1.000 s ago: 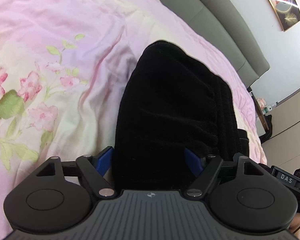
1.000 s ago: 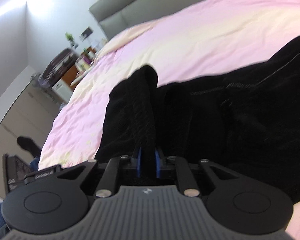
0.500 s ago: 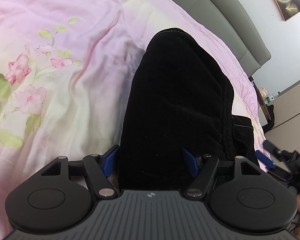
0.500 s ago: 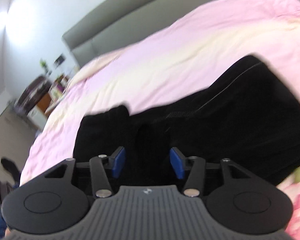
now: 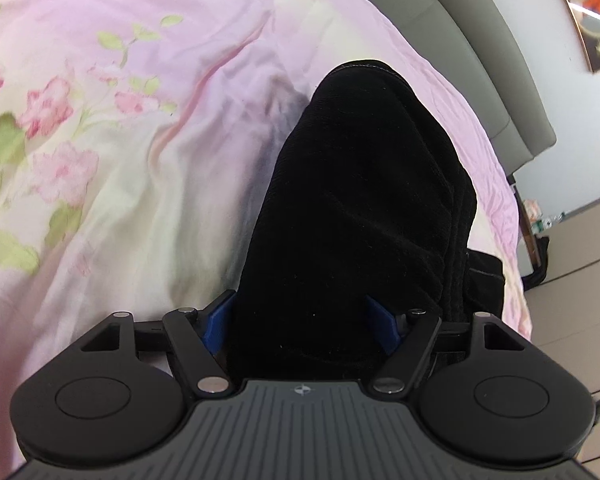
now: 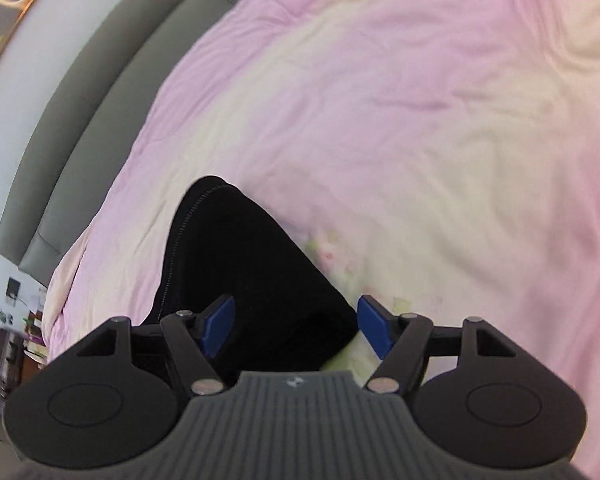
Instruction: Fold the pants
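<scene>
The black pants [image 5: 360, 208] lie as a thick folded bundle on the pink floral bedspread [image 5: 100, 168], running away from my left gripper [image 5: 300, 320]. The bundle fills the wide gap between its jaws, which are easing open slightly while the fabric still touches both blue pads [image 5: 380, 322]. More ribbed layers spread past the right pad. In the right wrist view one end of the pants [image 6: 240, 264] lies under my right gripper [image 6: 296, 328]. Its jaws are opening, and its blue pads [image 6: 218, 326] stand clear of the cloth.
A grey padded headboard [image 6: 80, 100] runs along the far side of the bed, with a framed picture [image 5: 588, 12] on the wall above. A cluttered nightstand [image 6: 16, 340] stands past the bed's corner. Bare bedspread [image 6: 440, 140] stretches right of the pants.
My right gripper let go of the pants fold it pinched, opened wide and swung sideways over the bed with a roll. The left gripper stayed on the bundle, sinking slightly.
</scene>
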